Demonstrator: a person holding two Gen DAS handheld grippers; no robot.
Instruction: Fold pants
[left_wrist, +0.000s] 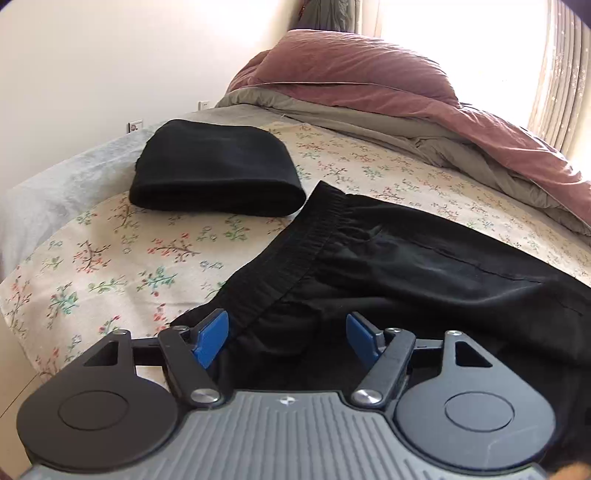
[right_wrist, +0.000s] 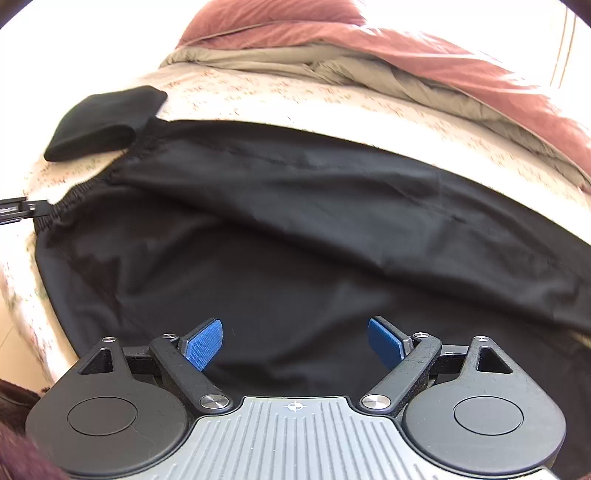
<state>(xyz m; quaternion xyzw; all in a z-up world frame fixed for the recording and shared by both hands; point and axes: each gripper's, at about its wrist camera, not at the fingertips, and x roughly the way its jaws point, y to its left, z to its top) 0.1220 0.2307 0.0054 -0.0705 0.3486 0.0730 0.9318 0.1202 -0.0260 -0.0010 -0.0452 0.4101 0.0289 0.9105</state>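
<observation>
Black pants (left_wrist: 424, 258) lie spread across the flowered bed sheet (left_wrist: 110, 254), legs running off to the right. Their elastic waistband (left_wrist: 295, 251) runs from the far side down to the near edge. My left gripper (left_wrist: 288, 332) hovers open over the waistband's near corner; the blue pads (left_wrist: 210, 338) press on nothing. In the right wrist view the pants (right_wrist: 295, 221) fill the middle, and my right gripper (right_wrist: 295, 339) stands open above the near fabric, nothing gripped. A black part of the other gripper (right_wrist: 22, 212) shows at the waistband's end.
A folded black garment (left_wrist: 214, 173) (right_wrist: 99, 122) lies just beyond the waistband. A crumpled pink and grey duvet (left_wrist: 369, 81) is heaped along the far side. A grey blanket (left_wrist: 55, 192) covers the left end. The bed edge and floor (right_wrist: 11, 332) are at near left.
</observation>
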